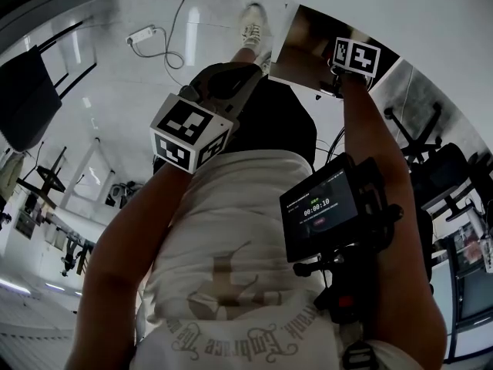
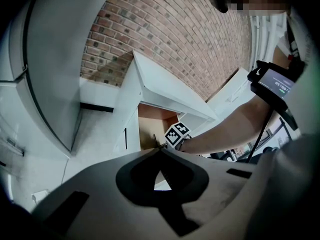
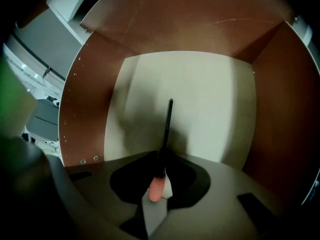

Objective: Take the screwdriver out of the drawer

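Note:
The screwdriver [image 3: 161, 164] has a pink handle and a thin black shaft. In the right gripper view it lies on the pale floor of the open drawer [image 3: 95, 94], whose walls are brown. My right gripper [image 3: 162, 161] points steeply down into the drawer, its pads closed on the screwdriver where the handle meets the shaft. In the head view only its marker cube [image 1: 358, 56] shows, over the drawer [image 1: 308, 45]. My left gripper [image 2: 161, 154] hangs in the air short of the white cabinet [image 2: 150, 84], jaws together and empty. Its marker cube [image 1: 189, 133] is at my waist.
A screen device [image 1: 323, 206] is strapped at my chest. Office chairs [image 1: 416, 129] stand to the right, and a power strip [image 1: 142, 37] with its cable lies on the floor. A brick wall [image 2: 175, 39] rises behind the cabinet.

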A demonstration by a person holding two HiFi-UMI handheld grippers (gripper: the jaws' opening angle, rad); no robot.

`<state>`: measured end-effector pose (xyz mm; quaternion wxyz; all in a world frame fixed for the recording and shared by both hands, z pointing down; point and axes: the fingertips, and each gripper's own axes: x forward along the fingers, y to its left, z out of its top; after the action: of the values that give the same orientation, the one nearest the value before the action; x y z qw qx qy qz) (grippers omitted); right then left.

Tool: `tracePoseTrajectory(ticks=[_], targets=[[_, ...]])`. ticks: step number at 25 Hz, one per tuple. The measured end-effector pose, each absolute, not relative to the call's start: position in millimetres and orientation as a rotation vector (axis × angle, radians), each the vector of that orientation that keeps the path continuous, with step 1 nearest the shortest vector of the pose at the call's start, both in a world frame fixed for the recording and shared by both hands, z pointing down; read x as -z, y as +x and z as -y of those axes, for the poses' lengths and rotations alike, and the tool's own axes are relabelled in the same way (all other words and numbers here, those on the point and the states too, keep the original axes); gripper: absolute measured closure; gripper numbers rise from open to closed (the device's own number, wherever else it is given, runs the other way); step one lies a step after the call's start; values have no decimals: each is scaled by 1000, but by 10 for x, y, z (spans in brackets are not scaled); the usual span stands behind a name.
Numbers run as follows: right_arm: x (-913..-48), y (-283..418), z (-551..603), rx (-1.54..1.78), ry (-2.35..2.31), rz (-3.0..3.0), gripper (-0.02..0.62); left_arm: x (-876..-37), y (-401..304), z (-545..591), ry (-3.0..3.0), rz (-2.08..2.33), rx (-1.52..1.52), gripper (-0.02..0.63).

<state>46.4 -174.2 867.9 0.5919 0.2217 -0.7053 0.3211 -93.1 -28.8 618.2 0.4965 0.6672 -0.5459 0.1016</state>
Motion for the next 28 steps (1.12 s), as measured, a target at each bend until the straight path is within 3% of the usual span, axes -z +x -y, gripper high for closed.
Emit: tracePoseTrajectory(ticks=[16, 28], targets=[[-8617, 325, 1629, -653, 378, 1759, 526, -6210, -905, 328, 1654, 1323, -261, 585], [-7980, 471, 1502, -564, 359, 1872, 526, -5826, -716, 32, 1699, 1347, -292, 585]])
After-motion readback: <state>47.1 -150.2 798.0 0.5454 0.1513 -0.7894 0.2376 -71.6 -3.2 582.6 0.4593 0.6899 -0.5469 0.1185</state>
